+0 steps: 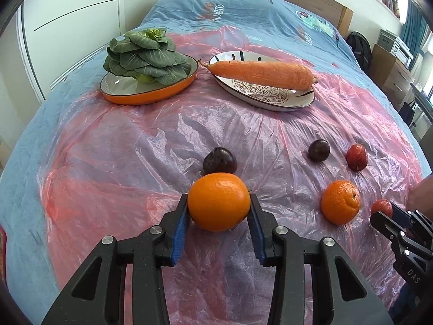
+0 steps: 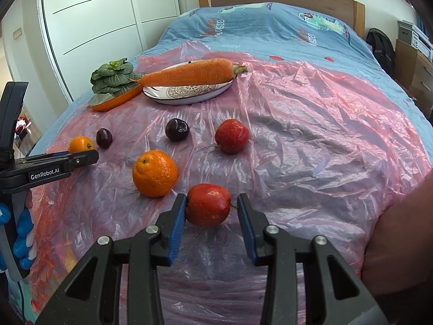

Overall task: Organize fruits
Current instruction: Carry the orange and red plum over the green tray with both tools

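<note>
My left gripper is shut on a smooth orange, both blue pads pressed to its sides; the right wrist view shows that orange at the left gripper's tip. My right gripper is shut on a small red apple, its left pad on the skin and its right pad at the stem end. Loose on the sheet lie a second orange, another red apple and two dark plums.
A pink plastic sheet covers a blue bedspread. At the back, a carrot lies on a patterned white plate, and a leafy green sits in an orange dish. A person's arm is at right.
</note>
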Tool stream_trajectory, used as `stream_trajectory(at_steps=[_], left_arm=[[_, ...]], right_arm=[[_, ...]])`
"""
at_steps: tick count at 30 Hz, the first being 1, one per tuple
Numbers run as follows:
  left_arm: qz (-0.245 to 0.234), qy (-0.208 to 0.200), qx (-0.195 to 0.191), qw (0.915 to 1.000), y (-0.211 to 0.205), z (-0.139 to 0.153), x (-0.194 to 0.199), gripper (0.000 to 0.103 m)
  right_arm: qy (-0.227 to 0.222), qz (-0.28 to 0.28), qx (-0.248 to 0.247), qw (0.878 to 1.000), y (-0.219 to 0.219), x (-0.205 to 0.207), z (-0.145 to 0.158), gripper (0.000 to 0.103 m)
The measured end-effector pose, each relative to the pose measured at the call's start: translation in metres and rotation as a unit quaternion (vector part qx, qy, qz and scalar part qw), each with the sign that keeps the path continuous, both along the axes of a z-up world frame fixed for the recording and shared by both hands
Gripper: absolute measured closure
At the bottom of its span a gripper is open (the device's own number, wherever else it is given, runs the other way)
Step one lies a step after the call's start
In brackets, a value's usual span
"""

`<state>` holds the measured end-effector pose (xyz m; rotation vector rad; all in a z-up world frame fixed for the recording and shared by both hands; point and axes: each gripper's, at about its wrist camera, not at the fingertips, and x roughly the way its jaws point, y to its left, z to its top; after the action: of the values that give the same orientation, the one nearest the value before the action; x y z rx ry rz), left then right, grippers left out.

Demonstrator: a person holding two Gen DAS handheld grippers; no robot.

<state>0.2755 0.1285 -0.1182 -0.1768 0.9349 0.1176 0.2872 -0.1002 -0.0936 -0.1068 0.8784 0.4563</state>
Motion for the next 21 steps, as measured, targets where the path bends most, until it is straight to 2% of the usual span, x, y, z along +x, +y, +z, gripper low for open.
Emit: stream_trajectory(at_steps=[8, 21], left_arm=[[0.001, -0.014, -0.003, 0.9999, 0.001, 0.026, -0.023, 0.067], [-0.015, -0.035, -0.008, 0.9993, -0.015, 0.072, -0.085, 0.067]], right_arm=[[-0.015, 0.009, 0.005, 1.0, 0.007, -0.02, 0.03, 0.092], [-0.025, 0.02, 0.014, 0.999, 0.01, -0.081, 0.077, 0.092]])
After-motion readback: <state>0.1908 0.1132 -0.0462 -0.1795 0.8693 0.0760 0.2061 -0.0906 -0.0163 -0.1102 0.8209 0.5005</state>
